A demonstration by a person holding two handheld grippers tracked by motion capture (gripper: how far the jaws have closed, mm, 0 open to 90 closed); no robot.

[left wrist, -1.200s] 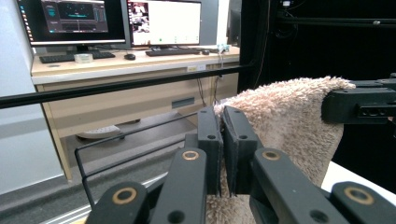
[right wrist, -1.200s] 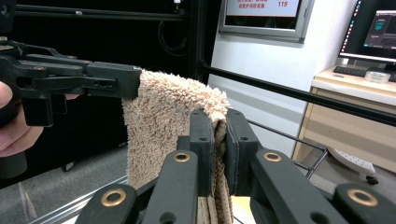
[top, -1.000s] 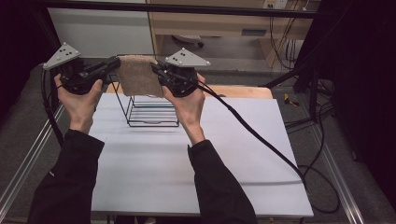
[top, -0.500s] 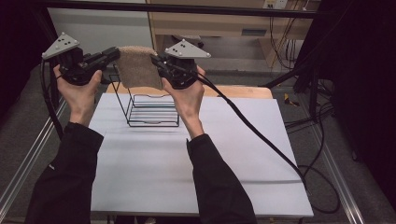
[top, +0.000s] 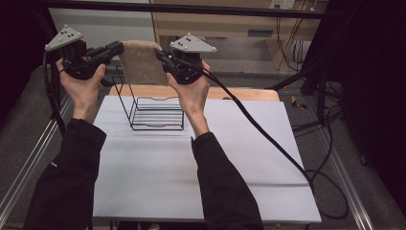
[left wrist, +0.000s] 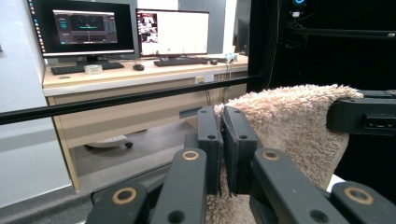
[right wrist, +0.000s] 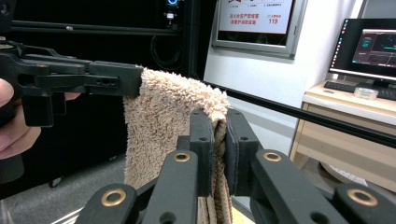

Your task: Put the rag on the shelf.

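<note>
Lifting: towel (top: 141, 61) now sits higher than a second ago, stretched between my left gripper (top: 116, 48) and right gripper (top: 160, 55), both clamped on its top corners (above the wire rack (top: 155, 112)). Probably lining up to drape it.

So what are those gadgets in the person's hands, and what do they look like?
They are two handheld grippers. The left gripper and right gripper are black, each topped by a grey triangular plate with small holes. Each has two flat black jaws on arms with brass-coloured pivot rings, and trails a black cable. The person wears black sleeves.
</note>
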